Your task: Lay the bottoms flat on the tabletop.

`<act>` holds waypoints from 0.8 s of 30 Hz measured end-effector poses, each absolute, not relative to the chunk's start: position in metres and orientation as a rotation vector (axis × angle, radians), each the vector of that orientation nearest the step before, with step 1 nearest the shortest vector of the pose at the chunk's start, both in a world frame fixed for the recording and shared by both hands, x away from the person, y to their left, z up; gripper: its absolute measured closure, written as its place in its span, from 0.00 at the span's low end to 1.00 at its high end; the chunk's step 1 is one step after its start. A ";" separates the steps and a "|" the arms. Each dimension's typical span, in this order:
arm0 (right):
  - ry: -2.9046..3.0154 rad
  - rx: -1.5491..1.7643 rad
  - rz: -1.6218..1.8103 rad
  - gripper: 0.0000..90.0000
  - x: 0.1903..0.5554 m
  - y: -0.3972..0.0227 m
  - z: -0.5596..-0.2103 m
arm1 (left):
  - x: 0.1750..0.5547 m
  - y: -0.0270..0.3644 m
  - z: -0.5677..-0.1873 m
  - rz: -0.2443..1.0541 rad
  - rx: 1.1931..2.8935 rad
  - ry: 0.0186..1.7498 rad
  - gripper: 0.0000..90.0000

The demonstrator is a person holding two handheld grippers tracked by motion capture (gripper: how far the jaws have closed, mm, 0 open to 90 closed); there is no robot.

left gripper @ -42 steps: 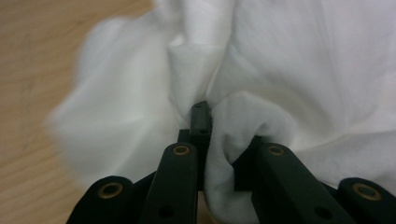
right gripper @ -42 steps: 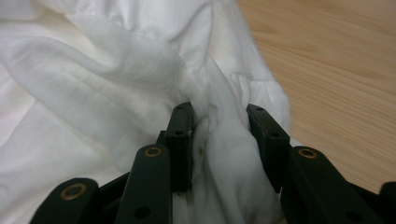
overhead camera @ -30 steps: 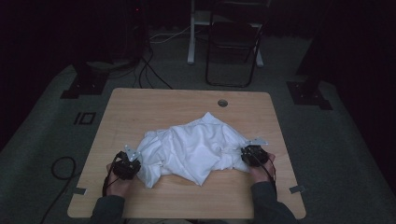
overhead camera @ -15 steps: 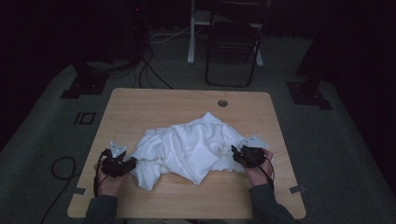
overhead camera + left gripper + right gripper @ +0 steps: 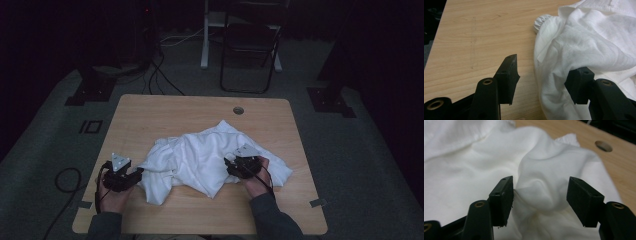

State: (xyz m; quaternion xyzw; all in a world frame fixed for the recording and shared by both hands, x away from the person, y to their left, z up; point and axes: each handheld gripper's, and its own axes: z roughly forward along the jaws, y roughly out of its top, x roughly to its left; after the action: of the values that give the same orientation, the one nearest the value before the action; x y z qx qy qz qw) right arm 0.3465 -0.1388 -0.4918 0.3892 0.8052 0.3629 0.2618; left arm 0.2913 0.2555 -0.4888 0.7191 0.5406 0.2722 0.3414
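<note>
A: High view: any writing on the white garment [image 5: 200,160]?
B: None legible. It lies crumpled mid-table [image 5: 150,115]; left tongs [image 5: 131,176] at nine o'clock, right tongs [image 5: 231,165] over it, both spread, just opened.

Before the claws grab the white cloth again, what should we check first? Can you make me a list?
1. Left claw open: ok, its jaws stand apart, having just opened.
2. Left claw free of the white cloth: cannot tell, a fold drapes over one jaw.
3. Right claw open: ok, its jaws have just been opening and do not press the hump of cloth between them.
4. Cloth all on the table: ok, no part hangs over the edge.
5. Cloth flat: not ok, it lies crumpled.
</note>
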 end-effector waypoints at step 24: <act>2.116 1.154 0.937 0.95 0.283 -0.204 -0.479 | 0.279 0.250 -0.508 0.673 1.932 1.389 0.71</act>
State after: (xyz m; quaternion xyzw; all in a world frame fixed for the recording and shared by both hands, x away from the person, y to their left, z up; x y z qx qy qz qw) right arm 0.2832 -0.2036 -0.4791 0.4293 0.7869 0.3483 0.2743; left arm 0.2792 0.2501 -0.5078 0.7379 0.5307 0.2570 0.3282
